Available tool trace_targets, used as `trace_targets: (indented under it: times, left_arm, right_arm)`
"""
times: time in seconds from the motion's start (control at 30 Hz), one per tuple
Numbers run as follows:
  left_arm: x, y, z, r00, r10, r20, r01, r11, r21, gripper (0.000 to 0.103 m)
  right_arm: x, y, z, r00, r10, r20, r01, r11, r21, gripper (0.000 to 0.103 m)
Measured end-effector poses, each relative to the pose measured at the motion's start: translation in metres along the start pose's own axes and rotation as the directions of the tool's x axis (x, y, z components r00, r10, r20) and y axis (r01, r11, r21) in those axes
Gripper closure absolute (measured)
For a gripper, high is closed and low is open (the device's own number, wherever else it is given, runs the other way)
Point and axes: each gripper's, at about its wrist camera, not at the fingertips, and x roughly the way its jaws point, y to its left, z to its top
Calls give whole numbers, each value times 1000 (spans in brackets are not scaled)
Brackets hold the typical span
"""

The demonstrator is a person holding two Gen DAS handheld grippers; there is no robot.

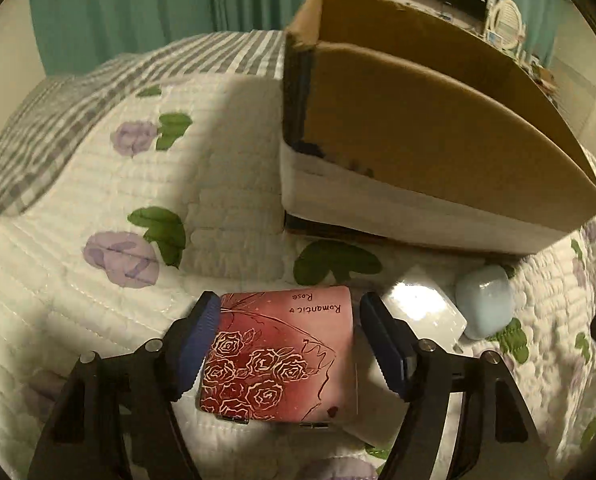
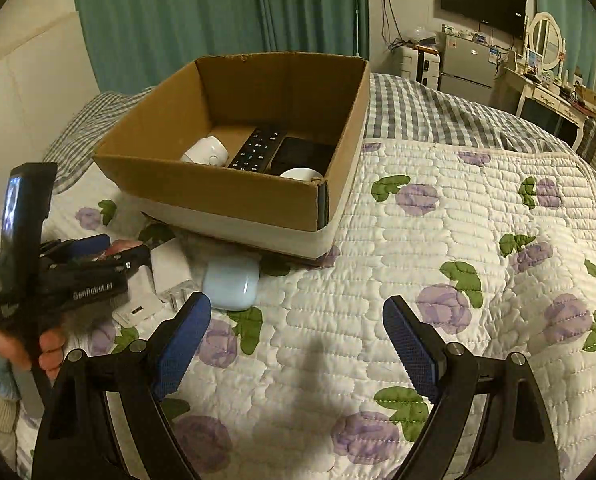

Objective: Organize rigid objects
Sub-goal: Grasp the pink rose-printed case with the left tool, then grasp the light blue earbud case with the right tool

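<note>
We hold the left gripper [image 1: 287,344] over a quilted bedspread [image 1: 97,300] printed with purple roses. Its blue-padded fingers [image 1: 199,344] stand on either side of a pink tin [image 1: 281,356] decorated with line-drawn roses and the words "Romantic Rose". The left pad lies right against the tin's edge, while a gap shows between the right pad and the tin, so we read the jaws as open around it, not clamped. At two o'clock from the tin lies a white charger block [image 1: 426,308], and just beyond that, touching or nearly so, a pale blue earbud case [image 1: 484,300]. At twelve to one o'clock stands an open cardboard box [image 1: 438,136] with a white band around its base.

Our right gripper [image 2: 298,336] hovers above bare quilt, jaws wide open with nothing between them. In its view the cardboard box [image 2: 233,196] sits at eleven o'clock, holding a black remote [image 2: 259,148], a white mug-like object [image 2: 205,152], a dark flat item and a white round piece [image 2: 300,173]. The earbud case [image 2: 229,284] lies against the box's near side. At nine o'clock we see the left gripper's body, held by a hand [image 2: 25,344].
</note>
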Motion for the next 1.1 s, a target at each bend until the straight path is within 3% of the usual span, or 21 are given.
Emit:
trace_targets:
  times: [0.13, 0.27, 0.3, 0.33, 0.43, 0.57, 0.8, 0.9, 0.97, 1.0, 1.03, 1.1]
  left_arm:
    - [-3, -4, -2, 999, 7, -52, -5, 1000, 30, 28]
    - [-18, -8, -10, 999, 4, -50, -1, 999, 53, 32]
    - [-22, -7, -11, 999, -2, -43, 4, 999, 48, 37]
    - [-27, -6, -12, 999, -26, -38, 27, 999, 41, 51]
    - [-39, -13, -18, 998, -47, -30, 48, 997, 57, 59]
    - [-44, -21, -21, 999, -33, -35, 36, 998, 61, 59]
    - [-40, -15, -19, 999, 15, -44, -12, 998, 66, 47]
    - [-33, -19, -21, 998, 53, -25, -50, 994, 97, 40]
    - [-28, -15, -19, 998, 56, -24, -54, 995, 83, 36]
    - [-26, -13, -18, 998, 53, -26, -51, 996, 73, 35]
    - [-27, -12, -19, 998, 51, -27, -49, 997, 66, 35]
    - [-31, -12, -21, 998, 51, -33, -49, 997, 66, 35]
  right_arm:
    - [-1, 0, -2, 1000, -20, 2, 20, 1000, -1, 15]
    - [-3, 5, -3, 999, -43, 11, 43, 999, -19, 15]
    - [-2, 6, -4, 999, -49, 11, 49, 999, -24, 15]
    - [-2, 8, -4, 999, -53, 11, 53, 998, -31, 15]
    - [5, 15, -4, 999, -50, -2, 49, 997, -51, 15]
    - [22, 30, 2, 999, -36, -22, 34, 996, -86, 15]
    - [85, 58, 8, 991, -76, -110, 60, 989, -138, 16]
    - [100, 62, 7, 989, -94, -114, 78, 987, -142, 21]
    - [102, 63, 8, 991, -93, -96, 78, 985, -155, 31]
    - [100, 62, 8, 992, -90, -90, 75, 985, -157, 45]
    - [97, 61, 8, 991, -99, -85, 85, 984, -155, 50]
    - [90, 53, 8, 994, -70, -83, 60, 991, -123, 50]
